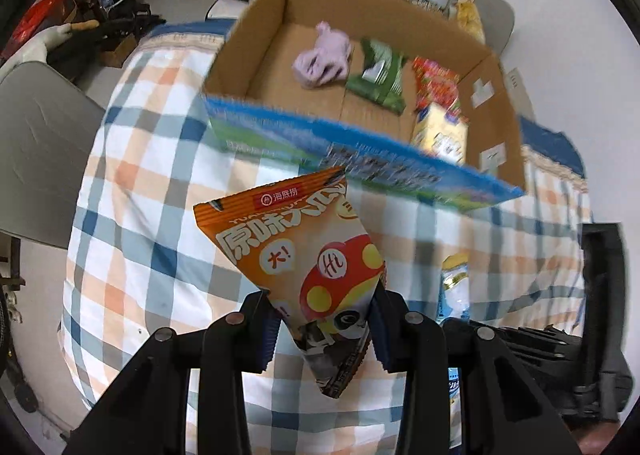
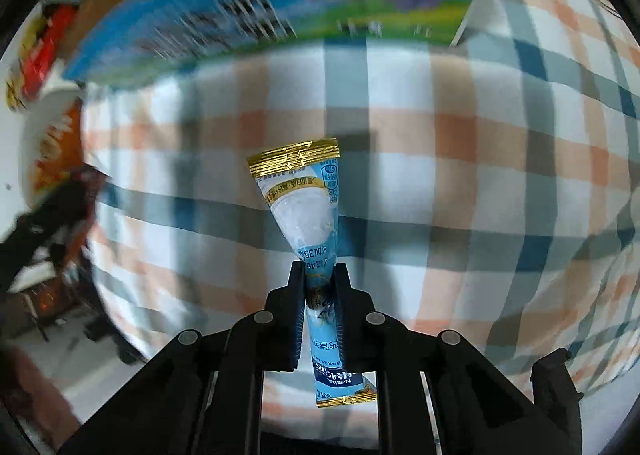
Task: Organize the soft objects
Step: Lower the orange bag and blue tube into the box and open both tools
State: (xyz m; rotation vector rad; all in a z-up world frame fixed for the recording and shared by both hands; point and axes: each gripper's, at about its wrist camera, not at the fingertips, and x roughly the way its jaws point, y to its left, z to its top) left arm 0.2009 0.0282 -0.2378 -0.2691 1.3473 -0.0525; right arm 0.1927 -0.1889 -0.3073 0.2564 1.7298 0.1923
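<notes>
We have both hands loaded and are in the carrying step, on the way to the cardboard box (image 1: 256, 67) that stands on the checked tablecloth (image 1: 132, 183).

On the left, our left gripper (image 1: 324, 319) is clamped on the lower part of an orange snack packet (image 1: 304, 251), which stands up between the fingers, held above the cloth just short of the box's blue printed flap (image 1: 360, 151). Beyond that flap the box lies open, and inside it we can see a purple cloth bundle (image 1: 322, 57), a green packet (image 1: 378, 75), a red packet (image 1: 436, 83) and a yellow packet (image 1: 440, 135).

On the right, our right gripper (image 2: 320, 275) is closed tight on the pinched middle of a blue sachet (image 2: 304, 207) with gold sealed ends; it hangs over the cloth, with the blue flap across the top of that view and blurred.

We judge that several items are already stowed and these two are next. The next move calls for lifting each packet over the near flap, bringing it above a bare patch of the box floor, and only then opening the fingers. The orange packet looks nearer the box, so it may well go in first.
</notes>
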